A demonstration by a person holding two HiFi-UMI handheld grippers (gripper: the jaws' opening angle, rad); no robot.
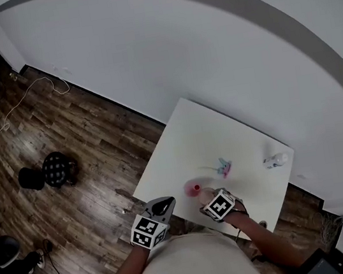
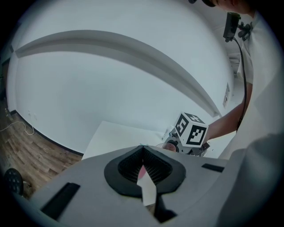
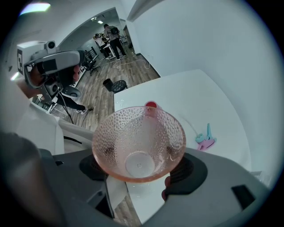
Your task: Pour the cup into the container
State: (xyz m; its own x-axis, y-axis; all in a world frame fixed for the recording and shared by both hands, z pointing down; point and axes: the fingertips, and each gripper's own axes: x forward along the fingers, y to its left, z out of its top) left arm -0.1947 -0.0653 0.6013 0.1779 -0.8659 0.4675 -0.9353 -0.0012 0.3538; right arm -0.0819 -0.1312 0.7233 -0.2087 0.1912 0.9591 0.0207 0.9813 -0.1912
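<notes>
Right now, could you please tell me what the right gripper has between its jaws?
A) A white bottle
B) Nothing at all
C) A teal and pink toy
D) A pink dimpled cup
D: the right gripper view shows the pink dimpled cup clamped on both sides by the jaws of the right gripper, with its open mouth facing the camera.

My tools and shirt
Left tool [image 2: 143,160], right tool [image 3: 138,168]: grey shells, black ribbed pads, black-and-white marker cubes [image 1: 150,231]; pale short-sleeved shirt [image 1: 192,268].
</notes>
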